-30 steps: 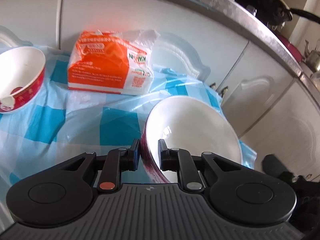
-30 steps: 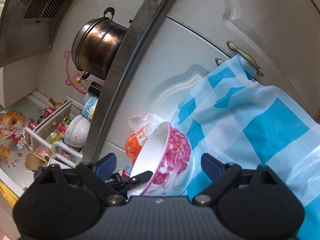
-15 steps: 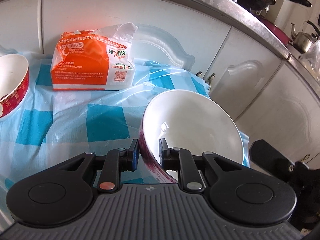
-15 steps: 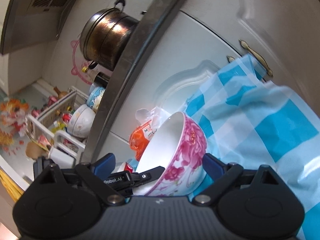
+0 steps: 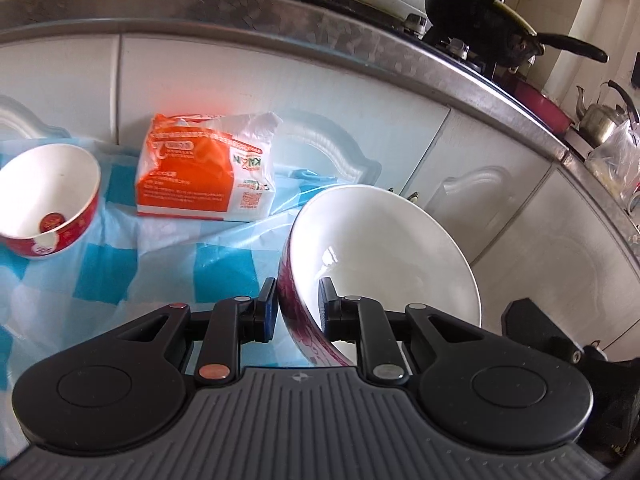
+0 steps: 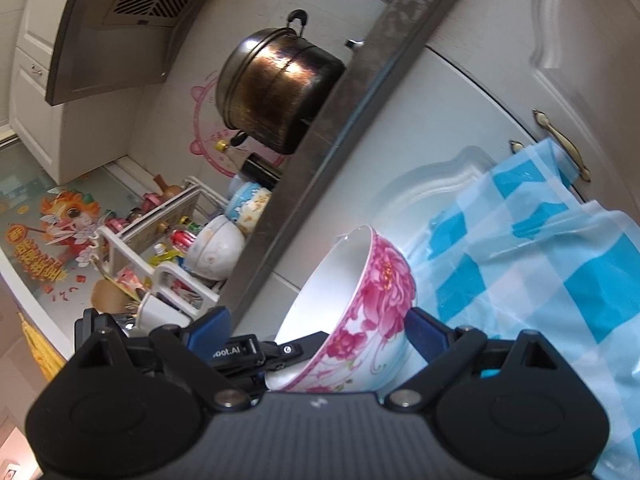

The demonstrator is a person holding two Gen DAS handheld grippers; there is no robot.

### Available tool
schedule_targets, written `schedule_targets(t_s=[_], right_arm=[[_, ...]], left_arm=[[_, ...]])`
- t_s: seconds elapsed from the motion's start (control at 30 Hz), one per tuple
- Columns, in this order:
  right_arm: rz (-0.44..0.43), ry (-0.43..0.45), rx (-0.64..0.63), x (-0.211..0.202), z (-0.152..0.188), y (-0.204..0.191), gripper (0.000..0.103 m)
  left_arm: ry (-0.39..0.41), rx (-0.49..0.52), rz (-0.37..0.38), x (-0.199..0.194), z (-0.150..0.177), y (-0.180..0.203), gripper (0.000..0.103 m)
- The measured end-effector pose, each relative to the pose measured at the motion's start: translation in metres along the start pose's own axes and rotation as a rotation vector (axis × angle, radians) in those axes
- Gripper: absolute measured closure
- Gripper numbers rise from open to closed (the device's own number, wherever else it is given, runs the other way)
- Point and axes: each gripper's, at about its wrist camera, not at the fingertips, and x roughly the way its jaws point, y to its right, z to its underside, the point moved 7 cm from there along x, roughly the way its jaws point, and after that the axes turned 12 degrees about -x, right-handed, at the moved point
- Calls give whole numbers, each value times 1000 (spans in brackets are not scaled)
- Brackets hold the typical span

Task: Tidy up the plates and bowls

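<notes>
now floral bowl (image 5: 384, 248) lifted higher

Site: home kitchen | Evidence: range hood (image 6: 120, 20), stockpot (image 6: 276, 92), wok (image 5: 480, 28) on gas stove, kettle (image 5: 600, 120), white cabinet doors (image 5: 260, 92)

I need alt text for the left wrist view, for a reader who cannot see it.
The left claw pinches the rim of a tilted white bowl with a pink floral outside, above a blue-and-white checked cloth. On the cloth, by white cabinet doors, lie a red-rimmed bowl and an orange packet.
</notes>
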Motion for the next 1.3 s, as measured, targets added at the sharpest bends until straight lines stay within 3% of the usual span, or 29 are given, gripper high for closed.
schedule_targets(t_s=[0.3, 0.67, 0.93, 1.3], right_arm=[[-47, -21, -36, -8, 2, -40, 9], [-77, -80, -54, -37, 26, -90, 9], [-53, -146, -67, -82, 71, -112, 9], [20, -170, -50, -146, 105, -113, 8]], left_arm=[[28, -58, -5, -44, 7, -21, 84], [58, -124, -2, -104, 39, -46, 84], [75, -140, -14, -143, 93, -57, 84], [1, -182, 13, -158, 166, -53, 84]])
